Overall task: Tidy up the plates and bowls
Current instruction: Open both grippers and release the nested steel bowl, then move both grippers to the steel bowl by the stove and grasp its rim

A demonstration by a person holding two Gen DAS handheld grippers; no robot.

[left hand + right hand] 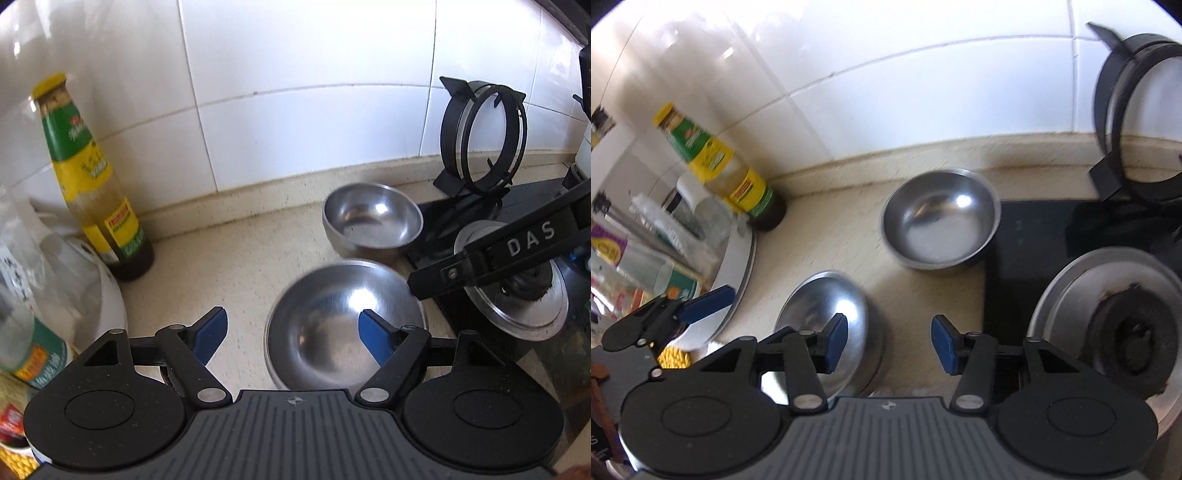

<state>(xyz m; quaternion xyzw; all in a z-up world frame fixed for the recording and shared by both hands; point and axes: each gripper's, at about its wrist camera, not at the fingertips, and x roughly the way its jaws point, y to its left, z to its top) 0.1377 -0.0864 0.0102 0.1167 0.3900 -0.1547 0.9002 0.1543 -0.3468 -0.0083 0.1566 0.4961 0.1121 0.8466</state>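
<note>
Your left gripper (293,334) has its fingers spread wide over the near steel bowl (345,323), gripping nothing. Your right gripper (889,341) is also spread and empty, above bare counter (916,306) just right of that bowl. The far steel bowl (942,223) sits upright near the wall, beside the black stove (1027,236). A sauce bottle (98,184) stands far left.

Bare table (236,258) lies open between the sauce bottle (92,177) and both steel bowls (373,221). The upright pan support (480,140) and burner (1137,343) block the bowls' right.
</note>
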